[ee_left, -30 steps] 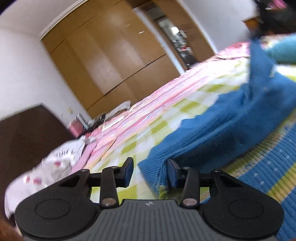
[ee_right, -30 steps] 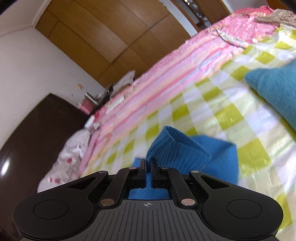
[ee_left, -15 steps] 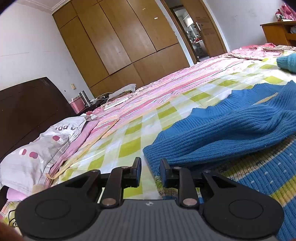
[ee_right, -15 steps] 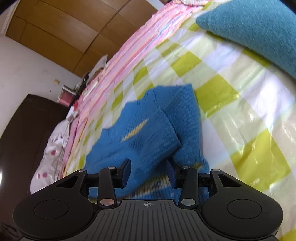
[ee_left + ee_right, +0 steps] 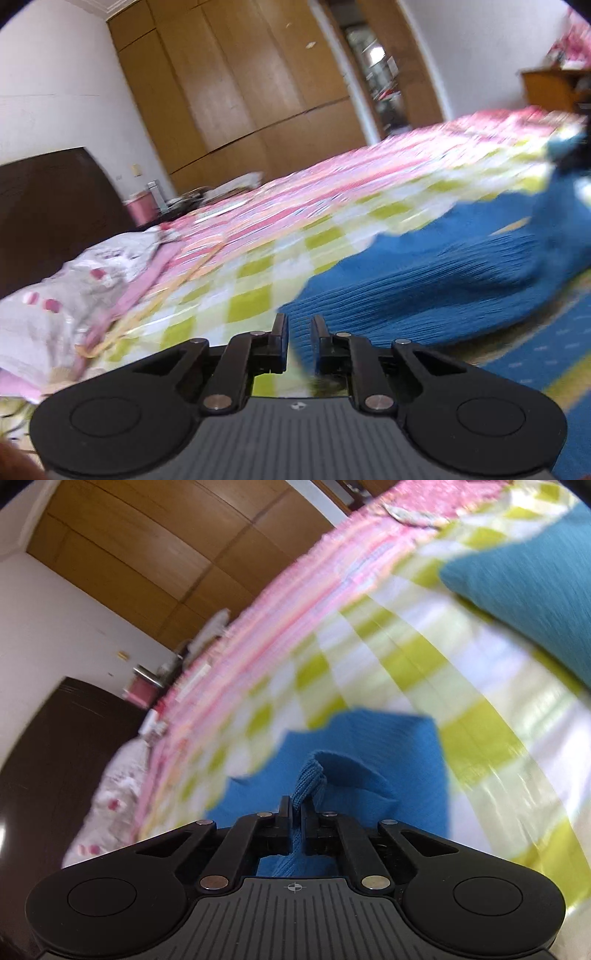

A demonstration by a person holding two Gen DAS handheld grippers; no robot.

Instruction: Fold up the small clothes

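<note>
Right gripper clamped on blue sweater fold for lifting over; left gripper narrowing, apparently empty, at near hem on bed.

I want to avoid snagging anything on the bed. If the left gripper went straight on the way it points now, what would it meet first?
Most likely the near edge of the blue knitted sweater, which lies just ahead of the left gripper. Its jaws have just been closing. The picture is blurred, so depth is uncertain.
</note>
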